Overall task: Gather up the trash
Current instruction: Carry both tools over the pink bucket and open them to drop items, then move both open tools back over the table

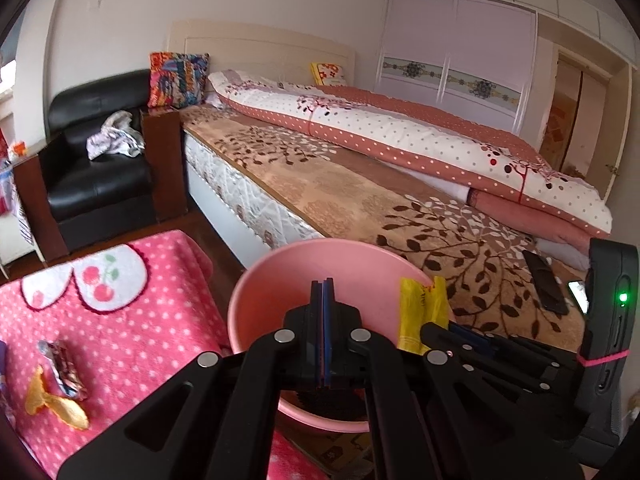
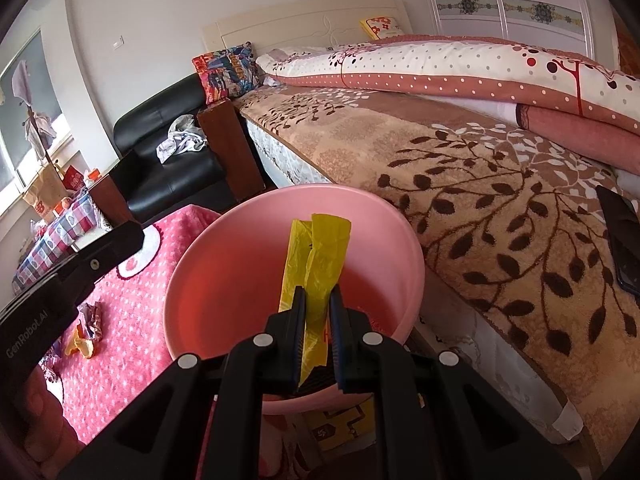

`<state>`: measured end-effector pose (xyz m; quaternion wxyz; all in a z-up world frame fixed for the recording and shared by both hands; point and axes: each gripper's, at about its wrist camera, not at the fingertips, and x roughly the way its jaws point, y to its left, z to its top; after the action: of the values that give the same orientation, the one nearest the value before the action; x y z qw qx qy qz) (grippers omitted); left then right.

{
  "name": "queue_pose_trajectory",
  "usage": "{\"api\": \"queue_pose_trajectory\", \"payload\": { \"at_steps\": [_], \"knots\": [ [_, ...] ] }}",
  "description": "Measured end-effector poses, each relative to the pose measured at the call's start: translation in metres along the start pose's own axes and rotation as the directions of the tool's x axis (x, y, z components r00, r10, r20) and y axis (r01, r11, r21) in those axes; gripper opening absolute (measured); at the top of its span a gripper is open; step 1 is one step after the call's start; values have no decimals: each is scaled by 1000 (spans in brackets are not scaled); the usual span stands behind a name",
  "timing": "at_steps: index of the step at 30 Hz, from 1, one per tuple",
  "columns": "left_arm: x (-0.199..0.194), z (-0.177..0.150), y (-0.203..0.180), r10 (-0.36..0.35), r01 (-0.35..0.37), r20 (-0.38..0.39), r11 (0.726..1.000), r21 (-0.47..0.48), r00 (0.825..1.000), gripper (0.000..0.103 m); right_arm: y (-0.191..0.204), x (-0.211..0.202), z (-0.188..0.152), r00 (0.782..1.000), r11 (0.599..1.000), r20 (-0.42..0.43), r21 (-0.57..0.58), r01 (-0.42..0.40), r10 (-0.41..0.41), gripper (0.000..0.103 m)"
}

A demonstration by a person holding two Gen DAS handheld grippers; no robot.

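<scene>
One round pink plastic basin point(image 2: 208, 280) sits beside the bed; the right gripper point(image 2: 318, 304) pinches one crinkly yellow plastic wrapper point(image 2: 320, 256) above it. The left gripper point(image 1: 322, 292) is closed, empty. Two crumpled scraps, one foil wrapper point(image 1: 64, 368) and one orange peel-like piece point(image 1: 56, 404), lie on the fuzzy pink dotted cloth point(image 1: 132, 340).

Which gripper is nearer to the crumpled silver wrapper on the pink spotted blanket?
Left. The left gripper, shut and empty, sits over the pink bin, next to the blanket with the silver wrapper. The right gripper, holding the yellow wrapper, is on the bin's bed side, farther away.
</scene>
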<state>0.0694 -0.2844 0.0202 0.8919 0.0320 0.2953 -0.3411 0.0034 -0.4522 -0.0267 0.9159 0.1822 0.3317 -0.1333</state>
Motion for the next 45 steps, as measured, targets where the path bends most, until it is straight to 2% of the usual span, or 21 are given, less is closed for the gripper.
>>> {"api": "queue_pose_trajectory", "payload": {
  "at_steps": [5, 11, 16, 18, 20, 22, 24, 30, 35, 45],
  "knots": [
    [3, -2, 1, -28, 28, -9, 1000, -11, 1000, 0, -3, 1, 0, 1000, 1000, 5, 4, 5, -5, 11],
    [10, -4, -1, 21, -21, -33, 1000, -1, 999, 0, -6, 4, 0, 1000, 1000, 1, 5, 10, -10, 11],
    [18, -6, -1, 34, -33, -76, 999, 5, 997, 0, -4, 4, -2, 1000, 1000, -6, -5, 13, -13, 13],
    [20, -7, 0, 33, -33, -86, 999, 2, 996, 5, -3, 4, -2, 1000, 1000, -6, -5, 13, -13, 14],
    [19, -7, 4, 20, -21, -85, 1000, -13, 996, 28, -3, 4, -2, 1000, 1000, -9, -6, 9, -9, 22],
    [17, -6, 6, -4, 2, -78, 1000, -27, 997, 32, -2, 3, -2, 1000, 1000, -8, -11, 12, -13, 27],
    [14, -6, 8, -18, 15, -71, 999, -34, 997, 32, -1, 2, -1, 1000, 1000, -4, -12, 14, -14, 32],
    [4, -5, 14, -35, 33, -55, 998, -47, 998, 33, 1, -1, -1, 1000, 1000, 1, -12, 12, -12, 34],
    [-6, -5, 19, -20, 18, -40, 998, -55, 999, 33, 7, -8, -2, 1000, 1000, 7, -16, -3, 3, 35],
    [-47, -22, 44, 114, -115, -20, 992, -46, 993, 32, 53, -16, -17, 994, 989, -12, -97, -110, 110, 35]
  ]
}}
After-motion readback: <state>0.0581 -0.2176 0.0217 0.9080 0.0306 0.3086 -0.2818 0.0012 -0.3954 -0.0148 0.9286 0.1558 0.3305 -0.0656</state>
